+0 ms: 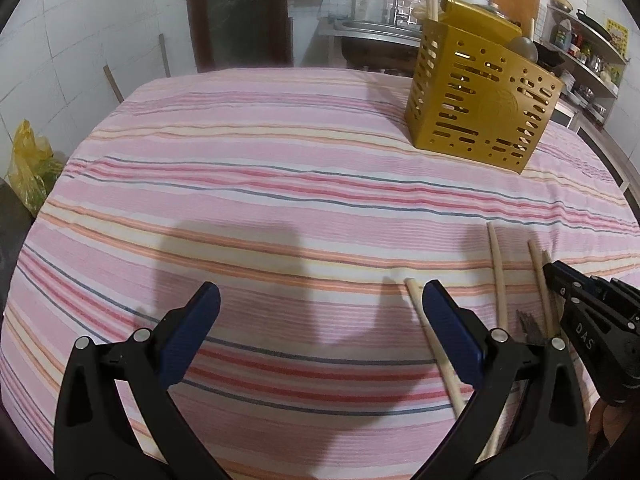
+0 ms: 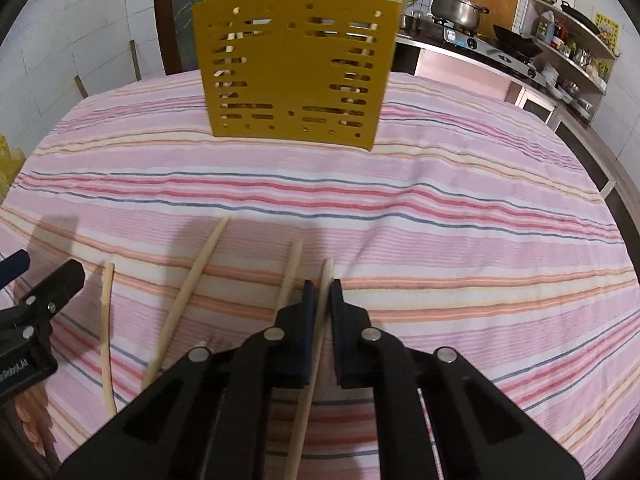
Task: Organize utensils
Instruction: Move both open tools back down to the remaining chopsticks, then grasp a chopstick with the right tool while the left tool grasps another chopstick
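A gold slotted utensil holder (image 1: 480,108) stands on the striped tablecloth, also straight ahead in the right wrist view (image 2: 294,68), with chopsticks inside. My right gripper (image 2: 322,286) is shut on a wooden chopstick (image 2: 316,340) low over the cloth. Three more chopsticks lie to its left: one close beside it (image 2: 290,276), a long one (image 2: 192,292) and a curved one (image 2: 105,328). My left gripper (image 1: 320,300) is open and empty above the cloth; a chopstick (image 1: 428,340) lies by its right finger. The right gripper also shows at the right edge of the left wrist view (image 1: 592,312).
The table has a pink striped cloth (image 1: 260,168). Behind it are a sink (image 1: 376,36), a stove with a pot (image 2: 460,10) and shelves (image 2: 572,52). A yellow bag (image 1: 30,164) sits off the table's left side.
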### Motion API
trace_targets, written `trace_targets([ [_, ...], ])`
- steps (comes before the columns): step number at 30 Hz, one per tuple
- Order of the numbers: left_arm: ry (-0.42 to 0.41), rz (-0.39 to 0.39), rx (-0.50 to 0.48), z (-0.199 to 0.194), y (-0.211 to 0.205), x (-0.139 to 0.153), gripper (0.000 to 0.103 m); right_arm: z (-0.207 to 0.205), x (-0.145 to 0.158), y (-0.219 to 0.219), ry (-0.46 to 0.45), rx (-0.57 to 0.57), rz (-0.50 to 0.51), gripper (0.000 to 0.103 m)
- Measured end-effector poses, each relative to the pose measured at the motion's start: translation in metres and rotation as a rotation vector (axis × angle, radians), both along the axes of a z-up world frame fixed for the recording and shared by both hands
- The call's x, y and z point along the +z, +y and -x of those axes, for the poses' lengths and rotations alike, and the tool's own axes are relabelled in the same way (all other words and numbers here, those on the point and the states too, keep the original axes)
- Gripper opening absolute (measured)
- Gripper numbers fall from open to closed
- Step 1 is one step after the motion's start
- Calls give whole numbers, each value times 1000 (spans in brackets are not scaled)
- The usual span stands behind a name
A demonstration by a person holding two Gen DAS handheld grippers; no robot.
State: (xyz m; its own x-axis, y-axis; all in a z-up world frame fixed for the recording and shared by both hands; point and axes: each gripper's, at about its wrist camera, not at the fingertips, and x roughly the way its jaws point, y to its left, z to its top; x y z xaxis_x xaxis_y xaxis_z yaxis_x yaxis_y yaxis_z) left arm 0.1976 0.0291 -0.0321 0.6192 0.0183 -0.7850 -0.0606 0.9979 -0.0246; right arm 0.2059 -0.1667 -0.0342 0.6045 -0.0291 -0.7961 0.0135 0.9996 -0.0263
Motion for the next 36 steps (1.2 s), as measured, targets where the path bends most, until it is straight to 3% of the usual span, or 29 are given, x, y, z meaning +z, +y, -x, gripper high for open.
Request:
trace_targets([
  [9, -5, 19, 6, 12, -10, 2, 98, 12, -2, -50, -3, -46, -49, 7],
  [16, 13, 8, -7, 18, -26, -5, 91, 14, -4, -55, -21, -40, -65, 7],
  [20, 65, 7, -29, 13, -39, -14, 67, 13, -6, -59, -29, -38, -87, 7],
  [25, 62, -42, -12, 11, -52, -16, 61, 13, -7, -64, -29, -33, -118, 7],
  [28, 73, -36, -14, 6, -55, -16, 48, 9, -7, -65, -19, -33, -127, 7],
  [33, 90, -19, -43, -4, -58, -14, 15, 1, -7, -65, -2, -42, -131, 7],
  [36, 96, -15, -54, -7, -59, -15, 10, 1, -8, -65, 0, -41, -132, 7],
])
